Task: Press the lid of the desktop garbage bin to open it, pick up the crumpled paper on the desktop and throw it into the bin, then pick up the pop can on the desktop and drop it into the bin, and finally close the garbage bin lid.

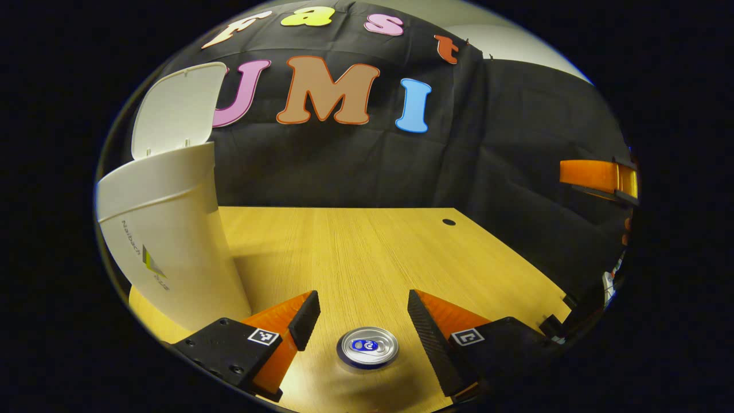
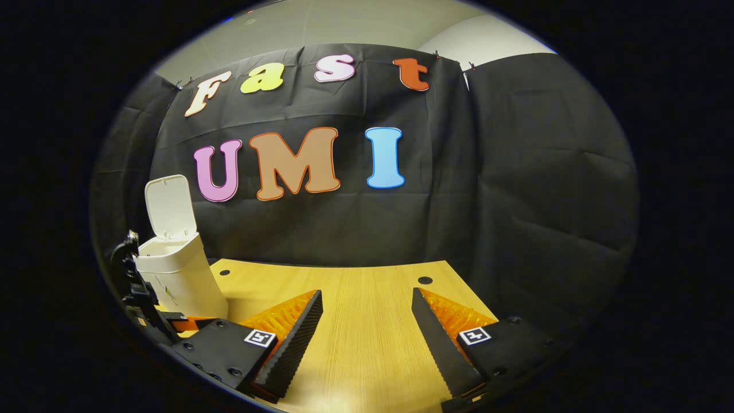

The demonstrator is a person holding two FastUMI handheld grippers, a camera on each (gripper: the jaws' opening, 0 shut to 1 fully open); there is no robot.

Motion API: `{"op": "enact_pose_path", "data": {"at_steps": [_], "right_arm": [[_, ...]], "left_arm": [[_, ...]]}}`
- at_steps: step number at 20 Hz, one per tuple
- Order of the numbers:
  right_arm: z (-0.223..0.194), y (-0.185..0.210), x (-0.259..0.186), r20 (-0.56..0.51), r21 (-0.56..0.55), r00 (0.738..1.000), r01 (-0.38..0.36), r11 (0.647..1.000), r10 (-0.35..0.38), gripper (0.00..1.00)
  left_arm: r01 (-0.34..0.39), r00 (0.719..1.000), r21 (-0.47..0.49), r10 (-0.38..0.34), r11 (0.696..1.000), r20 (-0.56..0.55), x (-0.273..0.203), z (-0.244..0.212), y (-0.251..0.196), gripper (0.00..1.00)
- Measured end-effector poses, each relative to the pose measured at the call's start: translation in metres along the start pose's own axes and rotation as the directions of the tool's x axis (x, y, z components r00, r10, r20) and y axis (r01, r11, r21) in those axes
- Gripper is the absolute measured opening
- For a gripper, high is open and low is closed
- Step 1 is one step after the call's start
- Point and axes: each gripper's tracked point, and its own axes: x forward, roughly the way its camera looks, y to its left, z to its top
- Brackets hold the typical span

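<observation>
Left gripper view: left gripper (image 1: 363, 312) fingers spread wide around the upright pop can (image 1: 367, 346) (untouched); bin (image 1: 172, 241) at nine o'clock, lid (image 1: 178, 109) up; right gripper (image 2: 367, 312) fingers wide over the counter (image 2: 367, 298).

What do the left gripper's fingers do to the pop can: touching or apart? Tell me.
Apart. In the left gripper view the pop can stands upright between the open left gripper, with bare table visible on both sides.
</observation>
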Motion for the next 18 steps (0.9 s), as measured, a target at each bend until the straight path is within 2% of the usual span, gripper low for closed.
{"op": "enact_pose_path", "data": {"at_steps": [10, 14, 15, 17, 18], "right_arm": [[-0.006, -0.016, -0.009, -0.015, -0.009, 0.999, 0.041, 0.999, -0.041, 1.0], [-0.008, -0.016, -0.007, -0.021, -0.021, 0.999, 0.045, 0.999, -0.046, 1.0], [-0.009, -0.015, -0.007, -0.021, -0.026, 0.999, 0.048, 0.999, -0.048, 1.0], [-0.008, -0.012, -0.005, -0.02, -0.036, 0.999, 0.046, 0.998, -0.047, 1.0], [-0.007, -0.01, -0.003, -0.017, -0.04, 0.999, 0.043, 0.998, -0.044, 1.0]], "left_arm": [[-0.033, 0.989, 0.052, 0.04, 0.998, -0.144, 0.026, -0.069, 0.009, 0.94], [-0.039, 0.986, 0.081, 0.051, 0.996, -0.161, 0.029, -0.079, 0.013, 0.94], [-0.033, 0.985, 0.083, 0.047, 0.996, -0.165, 0.029, -0.08, 0.011, 0.93], [-0.04, 0.985, 0.09, 0.055, 0.995, -0.165, 0.027, -0.079, 0.011, 0.8], [-0.044, 0.986, 0.091, 0.058, 0.995, -0.154, 0.027, -0.075, 0.009, 0.79]]}}
